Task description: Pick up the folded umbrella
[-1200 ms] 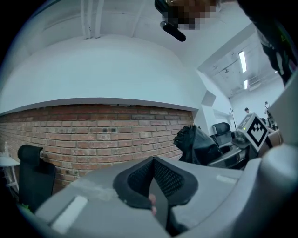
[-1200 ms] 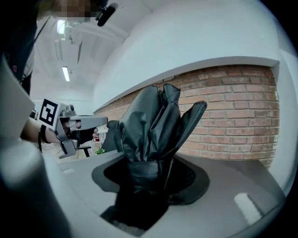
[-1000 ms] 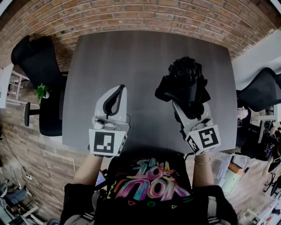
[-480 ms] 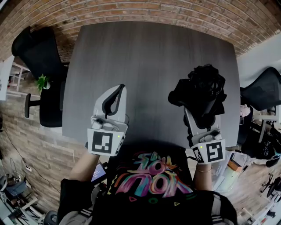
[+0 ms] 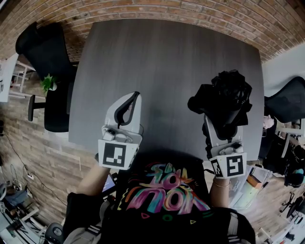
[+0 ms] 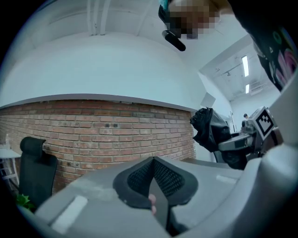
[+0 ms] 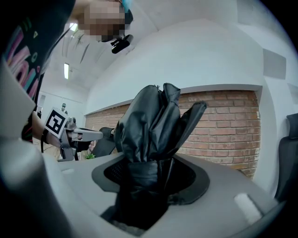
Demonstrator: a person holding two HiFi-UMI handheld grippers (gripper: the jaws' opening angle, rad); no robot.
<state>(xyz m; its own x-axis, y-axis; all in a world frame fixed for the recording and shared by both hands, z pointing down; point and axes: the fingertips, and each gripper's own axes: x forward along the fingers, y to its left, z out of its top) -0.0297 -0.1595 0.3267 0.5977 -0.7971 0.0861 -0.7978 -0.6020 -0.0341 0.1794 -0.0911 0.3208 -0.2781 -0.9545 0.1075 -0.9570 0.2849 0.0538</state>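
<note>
While I scan from the left edge: a black office chair (image 5: 44, 52) sits upper left, beside the dark grey table (image 5: 157, 57). A small green plant (image 5: 49, 83) is just below the chair, and a brick wall (image 5: 157, 8) runs along the top. My left gripper (image 5: 132, 97) is left of centre, over the table's near edge, jaws together with the pads touching. My right gripper (image 5: 221, 129) is right of centre, clamped on the folded umbrella (image 5: 226, 97). The umbrella is black and off the table, its bunched fabric sticking out past the jaws toward the upper right. Another dark chair (image 5: 287, 104) sits at the right edge.
</note>
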